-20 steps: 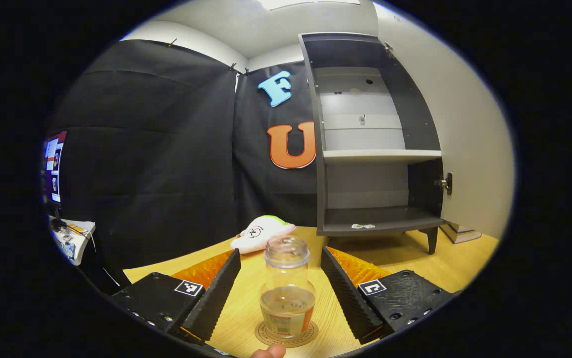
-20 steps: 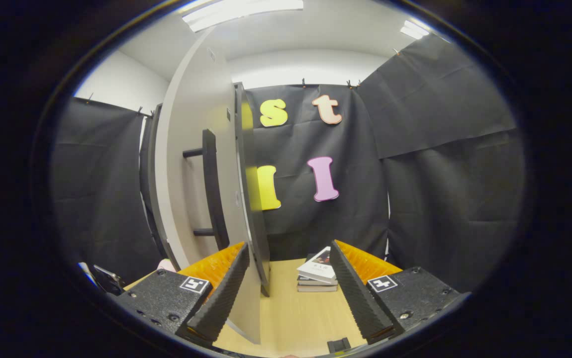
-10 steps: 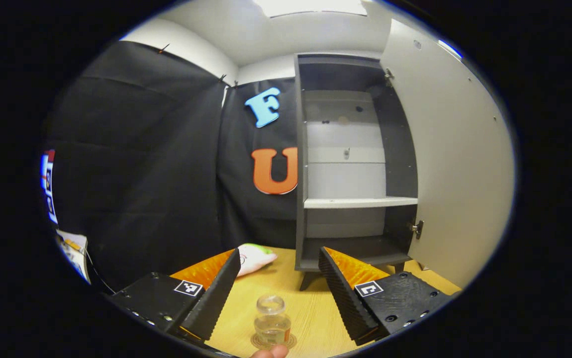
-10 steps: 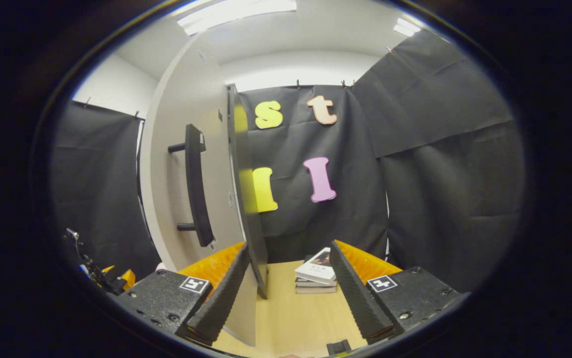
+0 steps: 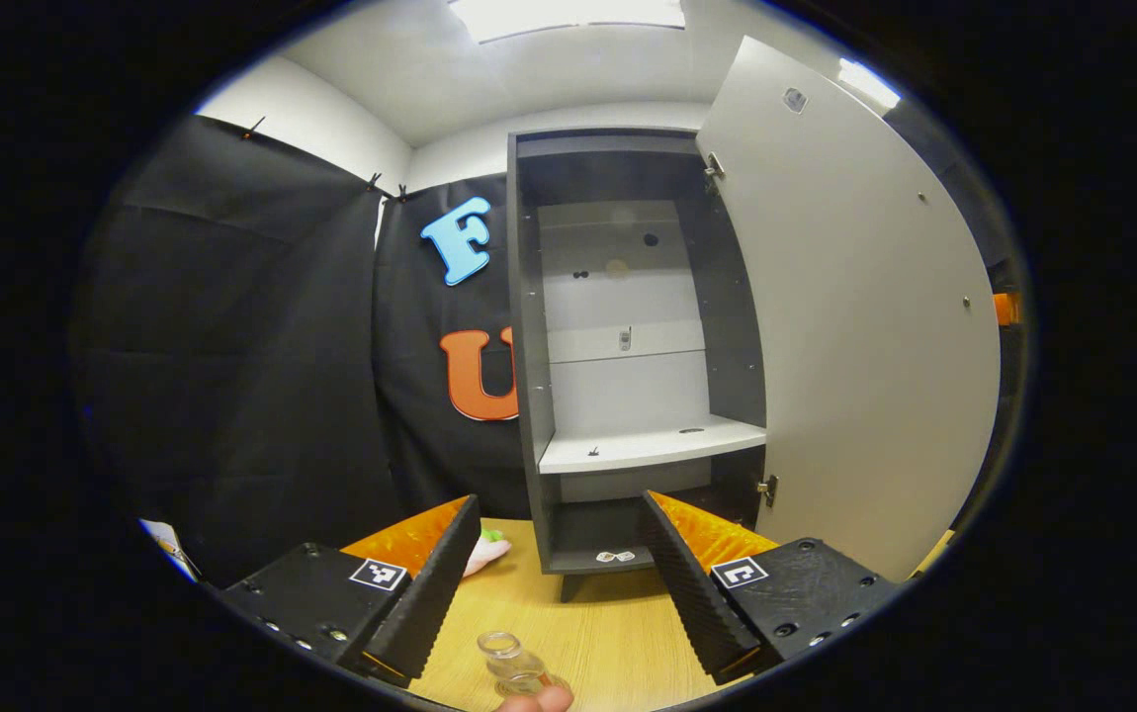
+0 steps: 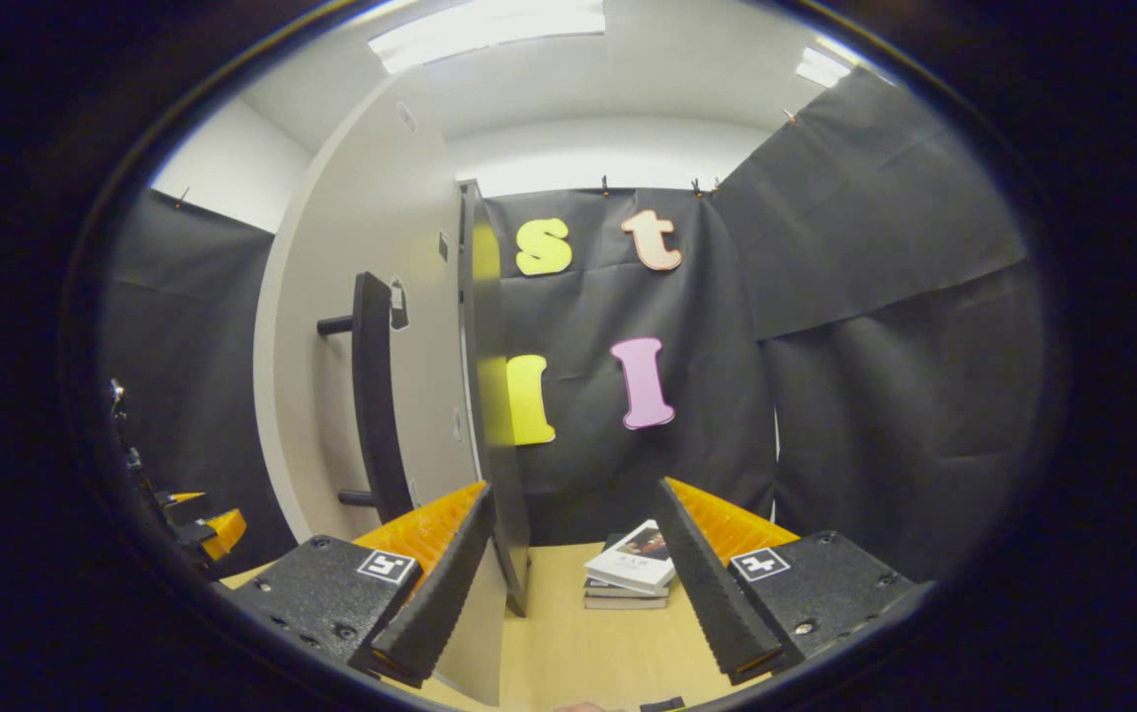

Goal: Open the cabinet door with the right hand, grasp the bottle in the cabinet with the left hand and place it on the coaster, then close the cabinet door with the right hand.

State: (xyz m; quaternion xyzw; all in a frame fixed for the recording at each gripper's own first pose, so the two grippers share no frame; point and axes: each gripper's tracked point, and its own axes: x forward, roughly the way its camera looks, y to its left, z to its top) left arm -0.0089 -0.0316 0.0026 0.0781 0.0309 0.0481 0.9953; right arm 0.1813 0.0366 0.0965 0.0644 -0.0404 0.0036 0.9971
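A clear, uncapped bottle (image 5: 509,665) with a little liquid stands on the wooden table (image 5: 618,633), low in the left gripper view. Its base is cut off by the view's lower edge. My left gripper (image 5: 559,593) is open, pulled back above the bottle, with nothing between its fingers. Beyond it stands the dark cabinet (image 5: 628,346), its pale door (image 5: 855,326) swung wide to the right. In the right gripper view my right gripper (image 6: 573,583) is open, facing the door's edge (image 6: 489,396). That edge stands just right of the gripper's left finger. The black bar handle (image 6: 371,396) lies further left.
A pink and green plush toy (image 5: 481,554) lies left of the cabinet's foot. A stack of books (image 6: 633,574) rests on the table behind the door. A person's fingertip (image 5: 534,700) shows at the bottom edge. Black cloth walls surround the booth.
My left gripper has drawn back and up from the bottle, which stays standing on the table. The right gripper has shifted slightly beside the door's edge.
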